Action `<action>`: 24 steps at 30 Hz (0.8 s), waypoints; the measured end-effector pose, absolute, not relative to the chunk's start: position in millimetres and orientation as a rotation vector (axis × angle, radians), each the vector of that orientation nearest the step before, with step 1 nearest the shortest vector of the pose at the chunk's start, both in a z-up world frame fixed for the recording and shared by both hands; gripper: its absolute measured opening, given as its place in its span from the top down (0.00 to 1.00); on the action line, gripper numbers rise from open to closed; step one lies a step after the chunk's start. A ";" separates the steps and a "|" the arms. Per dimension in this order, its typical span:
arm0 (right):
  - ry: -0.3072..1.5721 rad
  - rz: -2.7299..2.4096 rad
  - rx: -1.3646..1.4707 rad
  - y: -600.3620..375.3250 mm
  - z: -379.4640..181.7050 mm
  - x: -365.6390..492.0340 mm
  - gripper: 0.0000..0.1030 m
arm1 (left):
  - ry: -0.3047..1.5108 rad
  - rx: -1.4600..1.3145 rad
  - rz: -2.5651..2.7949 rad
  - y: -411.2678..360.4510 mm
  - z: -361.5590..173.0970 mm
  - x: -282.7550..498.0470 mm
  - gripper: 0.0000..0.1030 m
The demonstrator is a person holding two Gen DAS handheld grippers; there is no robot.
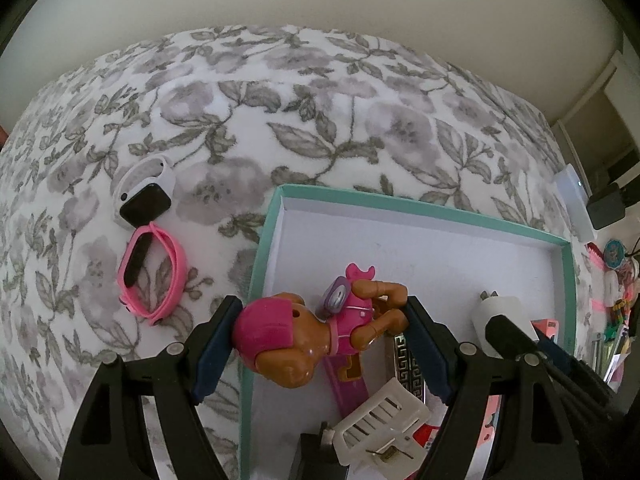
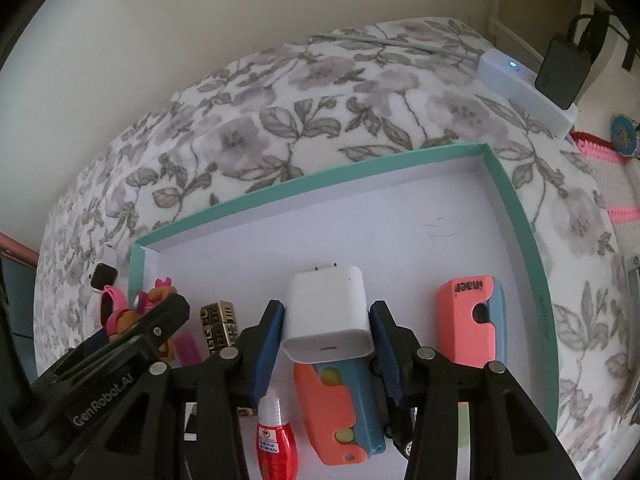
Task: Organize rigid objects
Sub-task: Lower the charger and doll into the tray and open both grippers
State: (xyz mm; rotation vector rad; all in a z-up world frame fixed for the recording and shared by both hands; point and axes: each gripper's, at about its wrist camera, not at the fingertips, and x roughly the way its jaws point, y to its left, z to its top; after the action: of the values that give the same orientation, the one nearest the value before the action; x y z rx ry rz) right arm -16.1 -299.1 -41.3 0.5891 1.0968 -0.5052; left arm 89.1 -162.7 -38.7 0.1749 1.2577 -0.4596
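Between the left tool's blue pads sits a pink-and-brown toy figure, gripped head to legs just over the left wall of the teal-rimmed box. Right tool clamps a white charger above the box floor, with a coral-and-blue case to its right. Outside the box's left wall, a white smartwatch and pink band lie on the floral bedspread.

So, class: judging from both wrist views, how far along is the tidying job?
Done: a sharpener, lighter and glue bottle lie in the teal box. In hand: the left hand-held gripper holds the toy figure; the right hand-held gripper holds the charger. Left: two watches, white and pink, on the blanket.
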 end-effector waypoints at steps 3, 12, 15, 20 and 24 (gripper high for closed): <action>1.090 -0.507 0.568 -296.7 -35.0 -15.0 0.54 | 1.272 0.152 -0.470 -159.9 -35.1 89.8 0.21; 0.999 -0.506 0.511 -293.3 9.9 -18.1 0.53 | 1.246 0.128 -0.498 -152.7 -12.8 86.4 0.21; 0.971 -0.506 0.508 -293.1 21.7 -20.4 0.53 | 1.236 0.133 -0.506 -152.8 -8.4 84.6 0.21; 0.942 -0.508 0.490 -290.5 34.3 -23.0 0.53 | 1.228 0.146 -0.504 -152.9 -6.5 83.3 0.21; 0.943 -0.511 0.491 -290.5 33.3 -24.1 0.53 | 1.218 0.156 -0.486 -151.6 -7.0 83.8 0.20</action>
State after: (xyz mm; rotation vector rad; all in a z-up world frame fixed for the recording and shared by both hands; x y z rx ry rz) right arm -24.1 -290.5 33.3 0.4913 0.9433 -0.5113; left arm 83.8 -151.6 -7.0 0.1557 1.2179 -0.4864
